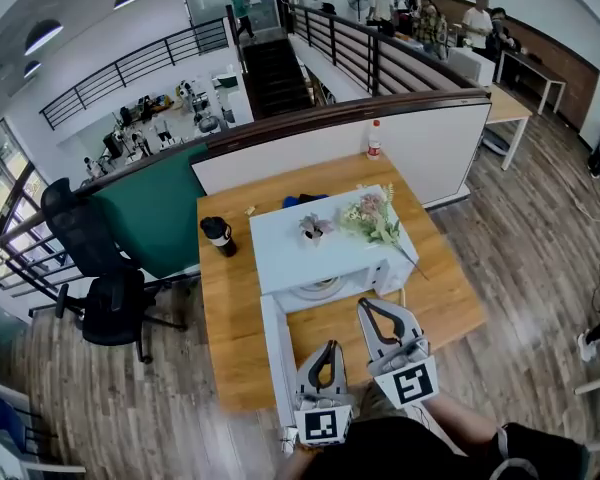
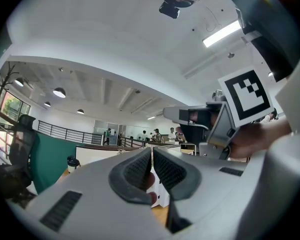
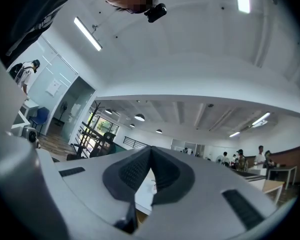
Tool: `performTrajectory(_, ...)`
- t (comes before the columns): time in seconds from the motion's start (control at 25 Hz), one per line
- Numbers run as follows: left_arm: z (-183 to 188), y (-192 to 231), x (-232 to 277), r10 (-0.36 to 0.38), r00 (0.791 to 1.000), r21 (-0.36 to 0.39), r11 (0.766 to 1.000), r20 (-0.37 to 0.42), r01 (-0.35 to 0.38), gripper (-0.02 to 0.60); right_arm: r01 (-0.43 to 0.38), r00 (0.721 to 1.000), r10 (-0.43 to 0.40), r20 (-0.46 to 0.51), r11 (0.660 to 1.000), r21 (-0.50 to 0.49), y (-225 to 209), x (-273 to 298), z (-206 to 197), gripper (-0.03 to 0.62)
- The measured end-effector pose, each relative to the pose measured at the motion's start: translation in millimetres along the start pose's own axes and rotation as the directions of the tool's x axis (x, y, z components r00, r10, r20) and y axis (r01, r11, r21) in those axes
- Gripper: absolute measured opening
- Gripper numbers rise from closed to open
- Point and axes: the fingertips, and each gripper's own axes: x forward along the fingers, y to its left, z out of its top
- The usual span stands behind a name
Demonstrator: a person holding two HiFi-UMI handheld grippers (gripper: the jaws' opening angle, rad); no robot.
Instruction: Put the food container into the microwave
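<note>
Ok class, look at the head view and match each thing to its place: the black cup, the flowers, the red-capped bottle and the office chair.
Things:
1. black cup
2. flowers
3. red-capped bottle
4. office chair

Places:
A. on top of the microwave
B. on the floor, left of the table
C. on the table, left of the microwave
D. at the table's far edge, by the white partition

Pairs: 1-C, 2-A, 3-D, 4-B
</note>
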Motion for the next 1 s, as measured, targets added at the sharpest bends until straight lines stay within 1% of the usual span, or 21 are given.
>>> performTrajectory(0.12, 2, -3, -4, 0.007, 1.0, 0.012, 1.0, -0.008, -0.007, 0.028, -0.008, 1.0, 0.008, 0.002, 1.0, -0.017, 3, -6, 2, 0.005)
performTrajectory(0.16, 3, -3, -3, 0.01, 1.0, 0.021, 1.0, -0.013, -0.01, 0.028, -0.011, 1.0, 0.01, -0.028, 1.0, -0.026, 2, -8, -3, 0.005)
performTrajectory(0.2, 4, -2, 1, 0.015, 1.0, 0.034, 0.999, -0.015, -0.014, 0.028, -0.01, 0.996, 0.007, -0.089, 0.999, -0.031, -1, -10, -13, 0.005)
performTrajectory(0.24, 7, -1, 5, 0.024, 1.0, 0.048, 0.999, -0.013, -0.023, 0.028, -0.006, 0.987, 0.001, -0.159, 0.999, -0.033, -5, -12, -26, 0.005)
performTrajectory(0.28, 10, 1, 8, 0.037, 0.999, 0.058, 0.998, -0.007, -0.037, 0.028, 0.0, 0.981, -0.007, -0.194, 0.999, -0.038, -8, -13, -32, 0.005)
performTrajectory(0.32, 14, 3, 8, 0.055, 0.999, 0.065, 0.996, 0.003, -0.055, 0.028, 0.005, 0.985, -0.014, -0.174, 0.999, -0.047, -8, -11, -29, 0.005)
performTrajectory(0.4, 23, 7, 1, 0.089, 0.995, 0.078, 0.993, 0.034, -0.092, 0.028, 0.022, 0.995, -0.027, -0.092, 0.999, -0.046, -4, -9, -16, 0.005)
performTrajectory(0.44, 25, 8, -2, 0.102, 0.994, 0.083, 0.991, 0.045, -0.105, 0.028, 0.03, 0.996, -0.033, -0.084, 0.999, -0.034, -1, -11, -16, 0.005)
performTrajectory(0.56, 22, 11, -8, 0.131, 0.991, 0.082, 0.988, 0.039, -0.134, 0.028, 0.025, 0.993, -0.027, -0.119, 1.0, -0.018, 10, -20, -26, 0.005)
performTrajectory(0.72, 16, 13, -16, 0.169, 0.986, 0.076, 0.983, 0.003, -0.169, 0.028, -0.023, 0.985, 0.023, -0.168, 1.0, 0.0, 25, -29, -38, 0.005)
performTrajectory(0.8, 16, 10, -14, 0.165, 0.986, 0.089, 0.982, -0.003, -0.164, 0.028, -0.019, 0.981, 0.025, -0.192, 0.999, 0.033, 25, -35, -43, 0.005)
performTrajectory(0.88, 20, 5, -9, 0.146, 0.989, 0.108, 0.983, 0.016, -0.147, 0.028, 0.004, 0.977, 0.009, -0.214, 0.998, 0.06, 21, -42, -47, 0.005)
performTrajectory(1.0, 19, -3, -8, 0.13, 0.991, 0.099, 0.986, 0.023, -0.132, 0.028, 0.005, 0.976, 0.007, -0.218, 0.998, 0.055, 22, -52, -49, 0.004)
